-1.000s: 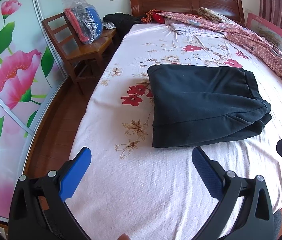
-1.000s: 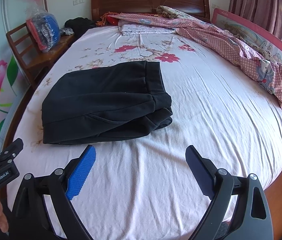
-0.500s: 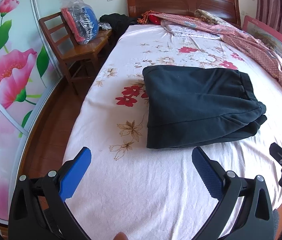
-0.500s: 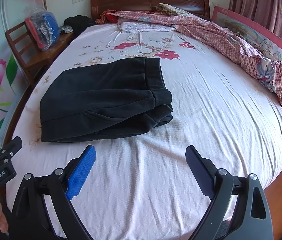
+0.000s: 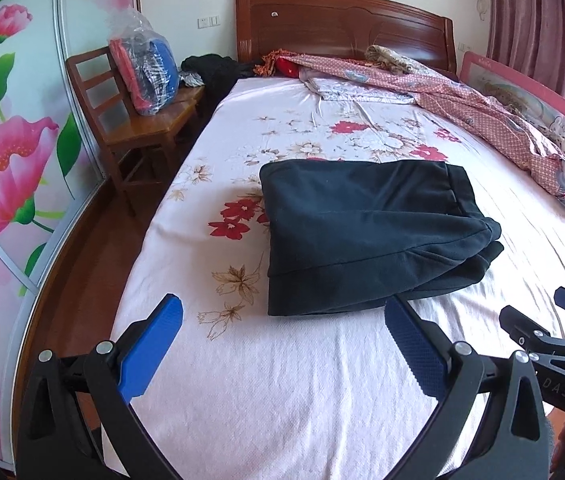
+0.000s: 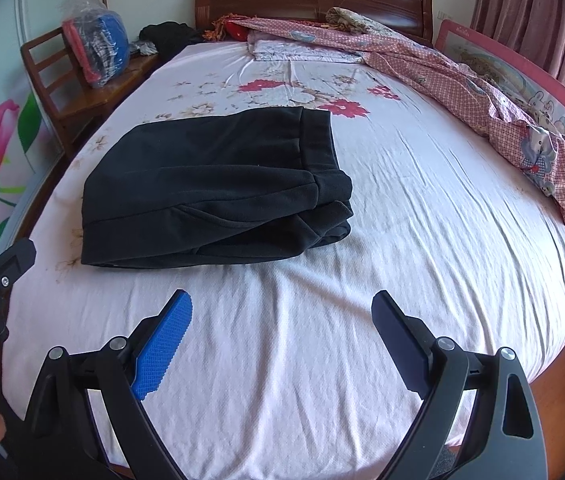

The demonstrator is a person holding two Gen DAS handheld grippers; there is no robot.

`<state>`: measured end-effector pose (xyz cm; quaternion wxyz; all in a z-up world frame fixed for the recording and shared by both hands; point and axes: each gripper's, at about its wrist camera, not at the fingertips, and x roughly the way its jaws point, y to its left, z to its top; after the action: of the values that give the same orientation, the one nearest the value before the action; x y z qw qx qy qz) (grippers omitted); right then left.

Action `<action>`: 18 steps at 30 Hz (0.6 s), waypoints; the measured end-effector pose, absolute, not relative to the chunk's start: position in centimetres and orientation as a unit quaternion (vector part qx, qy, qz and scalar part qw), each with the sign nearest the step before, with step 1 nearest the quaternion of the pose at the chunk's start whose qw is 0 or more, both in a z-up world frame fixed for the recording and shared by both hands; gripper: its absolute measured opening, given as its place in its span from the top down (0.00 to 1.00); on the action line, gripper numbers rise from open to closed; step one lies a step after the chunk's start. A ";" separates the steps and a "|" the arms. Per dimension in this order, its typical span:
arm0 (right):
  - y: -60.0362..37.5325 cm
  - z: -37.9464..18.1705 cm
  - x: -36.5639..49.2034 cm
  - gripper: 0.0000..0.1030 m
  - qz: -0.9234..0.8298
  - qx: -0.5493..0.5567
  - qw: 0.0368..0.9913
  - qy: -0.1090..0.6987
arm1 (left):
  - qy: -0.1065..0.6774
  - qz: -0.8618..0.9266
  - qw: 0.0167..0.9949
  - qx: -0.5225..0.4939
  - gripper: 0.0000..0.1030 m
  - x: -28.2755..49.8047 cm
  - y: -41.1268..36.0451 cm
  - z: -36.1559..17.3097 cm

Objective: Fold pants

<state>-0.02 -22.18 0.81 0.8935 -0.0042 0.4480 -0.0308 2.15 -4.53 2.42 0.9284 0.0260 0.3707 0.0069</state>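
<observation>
On the bed, mid-sheet: dark pants lie folded in a flat stack, waistband to the right. Left gripper and right gripper hover near the bed's near edge, jaws wide, holding nothing, apart from the pants.

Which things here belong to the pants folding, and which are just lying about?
Job:
black pants, folded on the bed sheet
left gripper, open
right gripper, open

Lying about:
pink checked quilt
wooden chair
plastic bag of clothes
</observation>
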 end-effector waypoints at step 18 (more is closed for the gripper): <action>-22.8 0.6 -0.1 0.12 -0.032 0.012 0.891 0.453 | 0.368 0.020 0.930 -0.007 0.02 1.9 -4.1 2.8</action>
<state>-0.13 -22.81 0.62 0.8910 0.0116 0.4527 -0.0323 1.91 -4.07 2.79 0.9296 -0.0070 0.3681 0.0199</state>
